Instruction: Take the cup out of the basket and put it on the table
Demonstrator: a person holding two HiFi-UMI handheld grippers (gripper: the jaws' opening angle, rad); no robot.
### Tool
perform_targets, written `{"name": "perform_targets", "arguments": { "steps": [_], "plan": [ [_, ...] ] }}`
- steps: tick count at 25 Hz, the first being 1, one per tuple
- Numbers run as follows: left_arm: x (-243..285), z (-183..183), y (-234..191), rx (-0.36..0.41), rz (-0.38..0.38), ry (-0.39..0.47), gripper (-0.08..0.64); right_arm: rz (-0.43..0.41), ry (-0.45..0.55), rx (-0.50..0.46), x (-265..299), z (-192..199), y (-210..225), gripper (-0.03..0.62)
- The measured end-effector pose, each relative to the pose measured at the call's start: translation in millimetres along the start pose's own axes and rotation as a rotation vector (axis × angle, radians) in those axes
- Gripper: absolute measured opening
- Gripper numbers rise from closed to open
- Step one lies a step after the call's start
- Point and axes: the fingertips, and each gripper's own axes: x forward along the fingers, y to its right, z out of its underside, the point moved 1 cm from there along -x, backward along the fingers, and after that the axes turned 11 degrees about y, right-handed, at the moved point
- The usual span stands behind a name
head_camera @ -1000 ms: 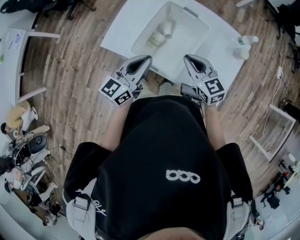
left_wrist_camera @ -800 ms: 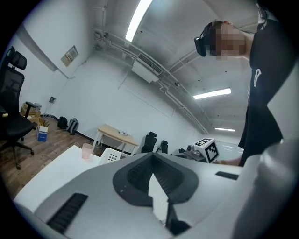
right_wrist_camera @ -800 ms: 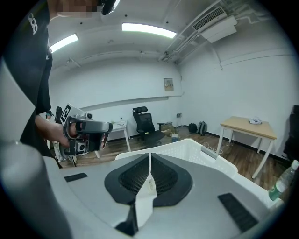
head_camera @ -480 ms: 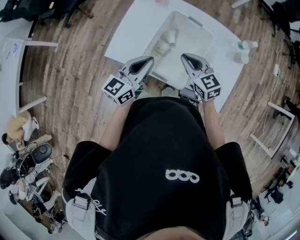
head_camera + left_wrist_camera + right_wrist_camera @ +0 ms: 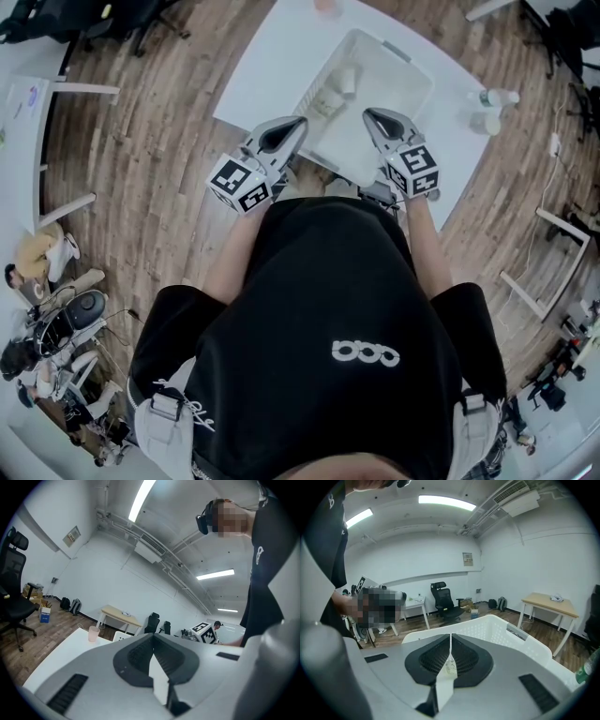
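Presently: the reach-in has not begun. Both grippers hang at the basket's near rim with nothing taken, as I judge it.
Left gripper (image 5: pixel 298 123): jaws pressed together and empty, with the tip by the near-left rim.
Right gripper (image 5: pixel 368 113): jaws likewise pressed together and pinching nothing; it tilts down over the near wall.
Basket (image 5: pixel 412 70): white, standing on the white Table (image 5: pixel 267 56) at 12 o'clock from the person.
Cup (image 5: pixel 345 80): inside the basket along its left wall, at 1 o'clock from the left tip and 11 o'clock from the right tip, apart from both.
Second pale piece (image 5: pixel 326 101): just at the cup's 7 o'clock. I cannot tell whether it touches the cup or belongs to it.
Long axis: the cup lies on its side, running roughly 7 to 1 o'clock beside the left wall. Which end is the mouth is too small to tell.
Doing it well: spread one gripper's jaws before going in, not inside the basket. Set them across the cup's short width, on about a 10-to-4 line, and pinch mid-body. Lift clear of the wall — then carry the cup to bare table at 9 o'clock and stand it upright.
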Motion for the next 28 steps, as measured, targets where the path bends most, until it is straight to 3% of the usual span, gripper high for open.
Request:
{"name": "perform_targets", "arguments": {
  "steps": [11, 18, 23, 28],
  "plan": [
    [0.0, 4.6, -4.1, 0.021, -0.021, 0.0, 0.008, -0.093, -0.135, -0.067, 48.4, 26.1, 17.9, 0.028],
    [-1.5, 17.3, -7.6, 0.018, -0.051, -0.018, 0.008, -0.177, -0.288, -0.09, 87.4, 60.0, 29.2, 0.029],
    [2.7, 28.6, -2.7, 0.009, -0.051, -0.036, 0.008, -0.231, -0.41, -0.034, 105.9, 99.2, 40.3, 0.044],
    [-3.8, 31.4, 0.2, 0.011, -0.059, -0.037, 0.008, -0.288, -0.52, 0.005, 127.9, 132.2, 40.2, 0.114]
  ]
}}
